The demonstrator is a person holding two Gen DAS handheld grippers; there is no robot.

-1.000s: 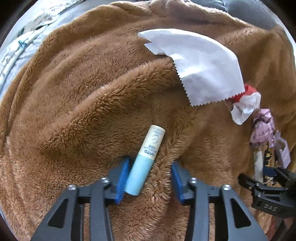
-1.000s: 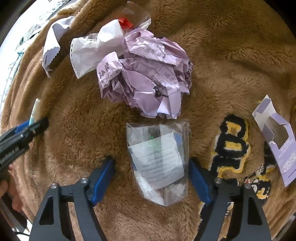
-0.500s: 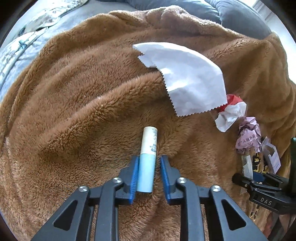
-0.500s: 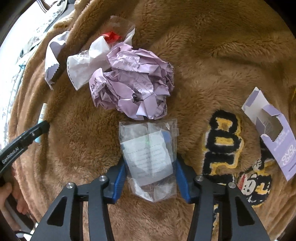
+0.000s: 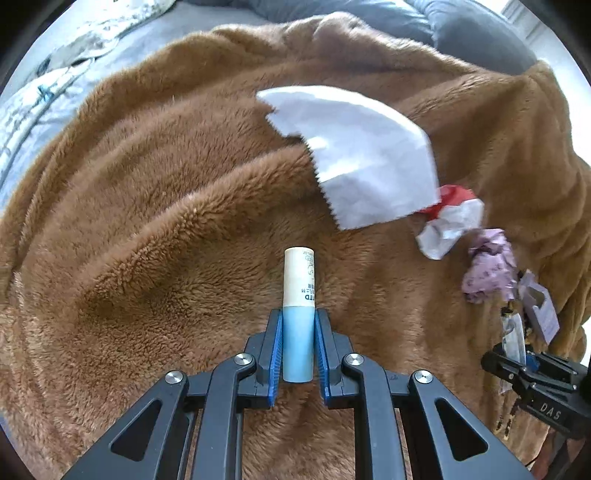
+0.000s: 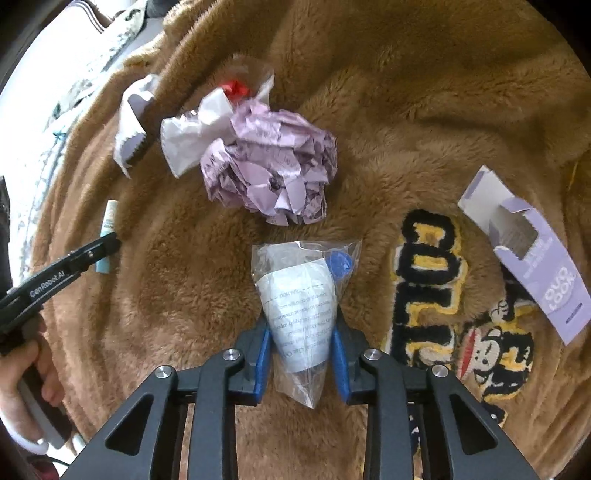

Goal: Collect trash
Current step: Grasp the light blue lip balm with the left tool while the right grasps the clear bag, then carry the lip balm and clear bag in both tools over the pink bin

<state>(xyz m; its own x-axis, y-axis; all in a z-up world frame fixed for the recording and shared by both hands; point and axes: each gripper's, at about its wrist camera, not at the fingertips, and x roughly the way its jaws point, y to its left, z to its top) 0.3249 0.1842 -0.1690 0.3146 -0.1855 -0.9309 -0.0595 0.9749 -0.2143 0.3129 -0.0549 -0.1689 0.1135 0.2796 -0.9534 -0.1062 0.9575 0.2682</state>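
My left gripper (image 5: pixel 298 325) is shut on a small tube (image 5: pixel 298 295), light blue below and cream above, held above the brown fleece blanket (image 5: pixel 166 221). My right gripper (image 6: pixel 300 334) is shut on a clear plastic bag (image 6: pixel 301 295) with a white printed slip and a blue cap inside. Ahead of it lie a crumpled lilac paper ball (image 6: pixel 269 166), a crumpled white-and-red wrapper (image 6: pixel 195 129), a white zigzag-edged wrapper (image 6: pixel 131 122) and an open lilac carton (image 6: pixel 532 243). The left gripper and tube (image 6: pixel 105 236) show at the right wrist view's left edge.
The white zigzag-edged wrapper (image 5: pixel 365 158) lies ahead of the left gripper, with the red-and-white wrapper (image 5: pixel 450 218) and lilac ball (image 5: pixel 487 269) to its right. The right gripper (image 5: pixel 532 373) shows at far right. Grey cushions (image 5: pixel 461 33) lie behind the blanket. A black-yellow embroidered patch (image 6: pixel 443 291) is on the fleece.
Both grippers closed: the left on the tube, the right on the clear bag, squeezing it narrow. Both lifted, and the tube now stands straight between the fingers.
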